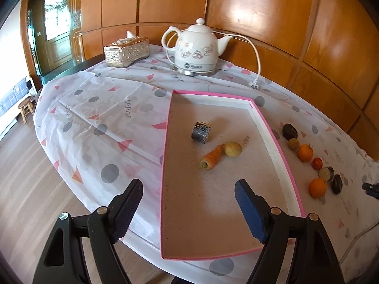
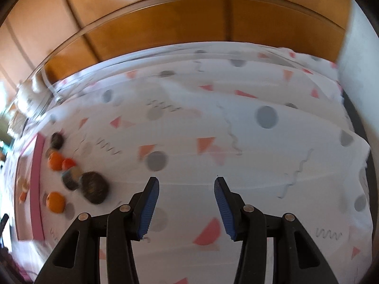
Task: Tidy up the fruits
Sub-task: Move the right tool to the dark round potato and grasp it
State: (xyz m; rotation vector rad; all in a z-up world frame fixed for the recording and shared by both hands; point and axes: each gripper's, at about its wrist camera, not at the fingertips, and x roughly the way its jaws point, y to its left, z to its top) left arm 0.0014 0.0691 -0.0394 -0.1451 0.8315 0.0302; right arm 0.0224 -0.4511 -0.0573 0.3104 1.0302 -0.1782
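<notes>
Surface under patterned cloth, wood-panelled wall behind, kettle and tissue box at back, pink-rimmed tray nearer; both grippers' jaws apart, empty.

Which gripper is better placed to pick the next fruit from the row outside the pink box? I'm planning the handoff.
Right, probably. The right gripper is open and empty over the cloth on the row's side, near the closest orange. The left gripper, also open and empty, hangs over the pink box, with its wall between it and the row.
</notes>
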